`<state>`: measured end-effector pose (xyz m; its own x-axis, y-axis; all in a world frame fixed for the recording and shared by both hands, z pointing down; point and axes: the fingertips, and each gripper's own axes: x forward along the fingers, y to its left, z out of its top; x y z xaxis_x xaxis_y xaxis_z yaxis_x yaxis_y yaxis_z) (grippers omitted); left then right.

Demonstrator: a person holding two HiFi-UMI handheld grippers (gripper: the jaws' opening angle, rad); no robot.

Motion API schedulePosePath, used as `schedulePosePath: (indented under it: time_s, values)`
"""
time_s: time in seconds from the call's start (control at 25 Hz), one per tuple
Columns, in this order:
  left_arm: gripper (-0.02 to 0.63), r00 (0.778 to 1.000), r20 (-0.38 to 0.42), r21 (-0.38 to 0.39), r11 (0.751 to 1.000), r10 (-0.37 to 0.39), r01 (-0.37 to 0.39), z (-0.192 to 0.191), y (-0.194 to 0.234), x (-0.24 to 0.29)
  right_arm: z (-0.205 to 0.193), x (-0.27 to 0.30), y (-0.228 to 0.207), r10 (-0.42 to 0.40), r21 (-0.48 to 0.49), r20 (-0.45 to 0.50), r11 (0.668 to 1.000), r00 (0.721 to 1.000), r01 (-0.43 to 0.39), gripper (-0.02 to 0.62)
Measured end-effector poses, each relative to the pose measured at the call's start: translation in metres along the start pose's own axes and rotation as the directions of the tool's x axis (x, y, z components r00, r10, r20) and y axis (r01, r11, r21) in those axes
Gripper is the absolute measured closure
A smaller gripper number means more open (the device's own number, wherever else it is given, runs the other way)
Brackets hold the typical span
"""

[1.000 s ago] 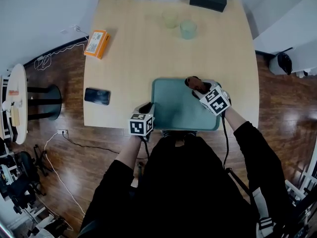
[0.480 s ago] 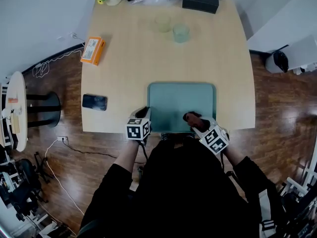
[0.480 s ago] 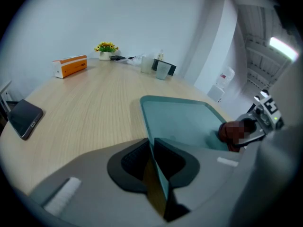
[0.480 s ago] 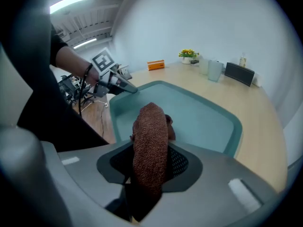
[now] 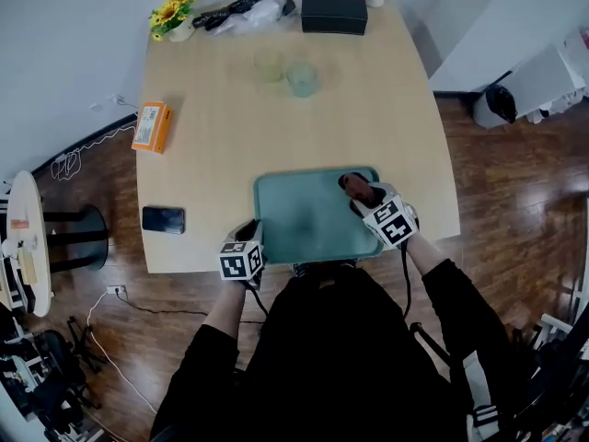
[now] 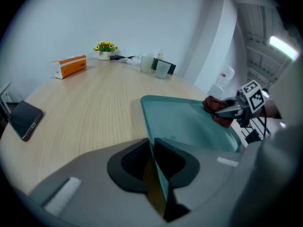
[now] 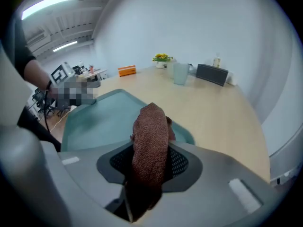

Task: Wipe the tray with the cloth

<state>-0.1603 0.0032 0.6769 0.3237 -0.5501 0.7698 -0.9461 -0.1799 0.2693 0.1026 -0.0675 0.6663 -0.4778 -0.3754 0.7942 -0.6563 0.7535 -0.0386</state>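
Note:
A teal tray (image 5: 308,219) lies at the table's near edge. My left gripper (image 5: 255,233) is shut on the rim at the tray's near-left corner; in the left gripper view the thin teal rim (image 6: 152,150) runs between the closed jaws. My right gripper (image 5: 364,199) is shut on a bunched reddish-brown cloth (image 5: 352,185) and holds it over the tray's far-right corner. In the right gripper view the cloth (image 7: 150,136) fills the gap between the jaws, with the tray floor (image 7: 102,119) beyond it. The left gripper view shows the cloth (image 6: 215,110) at the tray's far side.
A black phone (image 5: 163,219) lies left of the tray and an orange box (image 5: 151,126) sits further back. Two glasses (image 5: 301,79) stand mid-table. A black box (image 5: 334,12), a plastic bag (image 5: 248,9) and yellow flowers (image 5: 173,12) line the far edge.
The right gripper drew the cloth from the tray's far-right corner toward the near edge, then pushed it back to the far right. The left gripper kept its hold on the rim.

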Motion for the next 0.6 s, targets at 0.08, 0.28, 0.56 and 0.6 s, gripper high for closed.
schedulePosePath:
  time_s: [0.08, 0.28, 0.56, 0.6]
  values:
    - [0.586, 1.0, -0.004, -0.002, 1.0, 0.0, 0.0, 0.001, -0.002, 0.001, 0.014, 0.005, -0.032, -0.04, 0.012, -0.017, 0.999, 0.999, 0.041, 0.457]
    - [0.584, 1.0, -0.01, -0.001, 1.0, -0.002, 0.002, 0.001, -0.001, 0.003, 0.022, 0.011, -0.045, -0.049, -0.009, -0.028, 0.999, 0.998, 0.049, 0.457]
    - [0.584, 1.0, 0.008, 0.009, 1.0, 0.004, -0.004, -0.007, 0.0, 0.004, -0.049, -0.034, 0.029, 0.011, 0.056, -0.055, 0.998, 0.998, -0.008, 0.457]
    - [0.584, 1.0, 0.012, 0.009, 1.0, 0.005, -0.005, -0.008, -0.001, 0.005, -0.061, -0.043, 0.041, 0.024, 0.059, -0.059, 0.998, 0.998, -0.021, 0.457]
